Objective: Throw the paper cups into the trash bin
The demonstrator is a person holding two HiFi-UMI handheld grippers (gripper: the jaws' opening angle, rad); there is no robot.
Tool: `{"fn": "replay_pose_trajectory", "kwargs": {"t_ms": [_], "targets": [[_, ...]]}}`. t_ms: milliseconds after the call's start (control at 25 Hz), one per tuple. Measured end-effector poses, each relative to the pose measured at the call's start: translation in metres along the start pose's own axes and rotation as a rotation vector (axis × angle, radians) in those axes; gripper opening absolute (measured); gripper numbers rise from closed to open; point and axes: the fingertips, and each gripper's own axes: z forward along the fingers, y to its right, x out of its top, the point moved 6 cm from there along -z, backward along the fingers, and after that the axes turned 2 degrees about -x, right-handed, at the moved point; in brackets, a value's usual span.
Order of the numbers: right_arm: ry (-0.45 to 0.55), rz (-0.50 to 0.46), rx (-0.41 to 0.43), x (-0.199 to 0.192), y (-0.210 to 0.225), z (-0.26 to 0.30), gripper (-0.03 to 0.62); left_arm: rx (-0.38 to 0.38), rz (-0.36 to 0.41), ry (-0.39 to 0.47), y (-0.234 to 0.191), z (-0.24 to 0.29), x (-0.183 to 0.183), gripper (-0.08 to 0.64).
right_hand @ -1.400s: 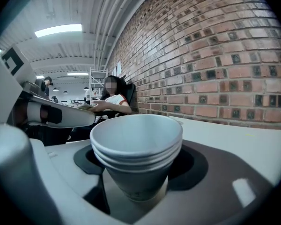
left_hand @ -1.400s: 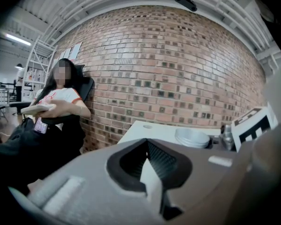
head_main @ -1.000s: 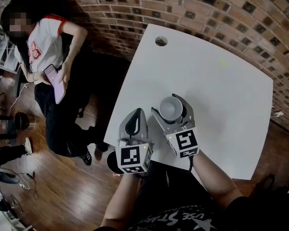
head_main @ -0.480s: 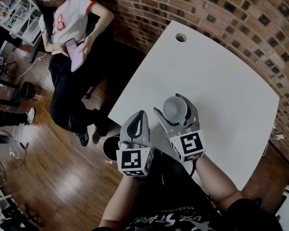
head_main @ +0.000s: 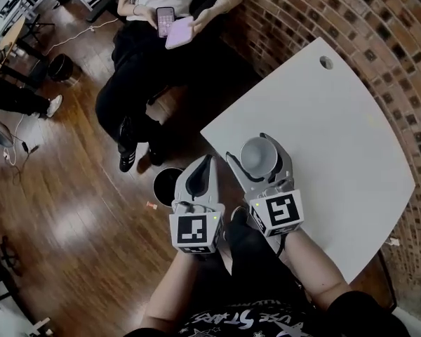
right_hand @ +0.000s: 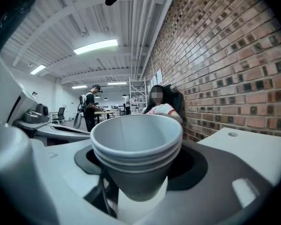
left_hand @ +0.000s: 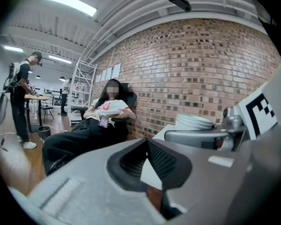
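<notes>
While looking down from the head view: wide wooden floor at left, white table at right. On that floor, just off the table's near corner: trash bin, round, dark, mouth up.

Poised just beside the bin, on its table side: left gripper, jaws together, nothing between them. Next to that, over the table's edge: right gripper, clamped on a nested stack of paper cups. Held upright, mouths up, long axis vertical, well clear of the bin's mouth.

From the cups, bin off to the left and lower, with the left gripper in between. Closer to the bin: the left gripper, though empty. So probably the right gripper's job. Calls for a carry leftward past the table's edge until above the bin's mouth, then a release. May need the left gripper drawn aside first. Main risk, by the look of it: letting go short and landing cups on rim or floor.
</notes>
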Motion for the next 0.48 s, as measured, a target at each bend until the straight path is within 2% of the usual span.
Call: {"fn": "replay_pose_trajectory", "kwargs": {"t_ms": [200,480], "targets": [[-0.009,-0.033,0.106,-0.003,-0.07,0.017,0.35,0.076,-0.058,-0.007,-0.055,-0.048,-0.017,0.005],[-0.037,-0.055,0.262,-0.034,-0.181,0.048,0.35,0.189,-0.098,-0.038,-0.138,-0.119,-0.065,0.005]]}}
